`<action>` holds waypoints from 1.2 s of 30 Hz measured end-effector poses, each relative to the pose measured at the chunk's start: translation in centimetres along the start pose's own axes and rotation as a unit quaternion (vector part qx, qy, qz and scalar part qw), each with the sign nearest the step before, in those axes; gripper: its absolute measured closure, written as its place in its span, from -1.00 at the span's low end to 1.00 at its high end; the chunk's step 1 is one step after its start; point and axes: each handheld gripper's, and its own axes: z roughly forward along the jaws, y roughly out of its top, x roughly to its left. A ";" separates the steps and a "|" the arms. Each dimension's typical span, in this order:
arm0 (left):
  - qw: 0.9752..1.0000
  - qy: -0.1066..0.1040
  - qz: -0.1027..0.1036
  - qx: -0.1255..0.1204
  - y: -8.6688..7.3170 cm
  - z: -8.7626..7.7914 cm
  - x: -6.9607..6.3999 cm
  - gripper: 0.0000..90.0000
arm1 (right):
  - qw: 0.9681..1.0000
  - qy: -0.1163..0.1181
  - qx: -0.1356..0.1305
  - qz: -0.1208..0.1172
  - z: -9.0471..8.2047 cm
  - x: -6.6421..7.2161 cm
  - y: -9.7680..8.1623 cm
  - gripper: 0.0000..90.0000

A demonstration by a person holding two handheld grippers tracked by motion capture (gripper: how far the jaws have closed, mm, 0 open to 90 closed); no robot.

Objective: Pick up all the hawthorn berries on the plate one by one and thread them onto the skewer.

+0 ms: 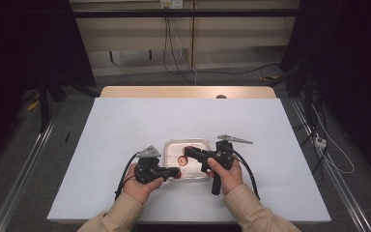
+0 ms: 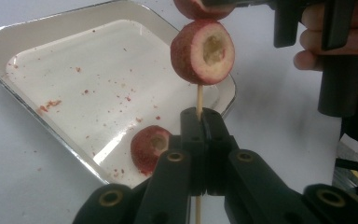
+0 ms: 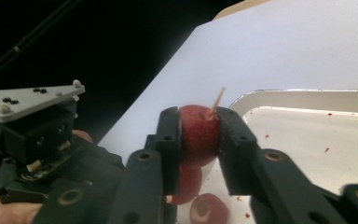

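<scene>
My left gripper (image 2: 199,116) is shut on a thin wooden skewer (image 2: 199,99) that stands up over a shallow metal tray (image 2: 23,32). A cored red fruit (image 2: 203,51) is threaded on the skewer above the jaws. My right gripper (image 3: 198,126) is shut on a second red fruit (image 3: 198,140) at the top, and the skewer tip (image 3: 217,100) pokes out of it. A third cored fruit (image 2: 149,147) lies loose in the tray's near corner. In the high view the left gripper (image 1: 173,171) and right gripper (image 1: 187,153) meet over the tray (image 1: 193,141).
Red crumbs dot the tray floor and the white table cover (image 1: 125,125) beside it. The left gripper's body with its grey plate (image 3: 32,100) sits close on the left in the right gripper view. Cables trail from both grippers toward the person.
</scene>
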 end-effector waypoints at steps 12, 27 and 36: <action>1.000 0.003 0.006 -0.004 0.0 -0.2 0.1 0.99 | 1.000 -0.003 0.000 0.000 0.1 -0.3 0.3 0.17; 0.999 -0.016 0.028 0.033 -0.3 0.5 -0.4 0.73 | 1.000 0.002 -0.024 0.020 -0.4 -0.6 1.2 0.61; 1.000 -0.004 0.009 0.025 0.0 0.0 -0.4 1.00 | 0.999 0.004 -0.046 0.020 -0.5 -0.1 1.2 0.62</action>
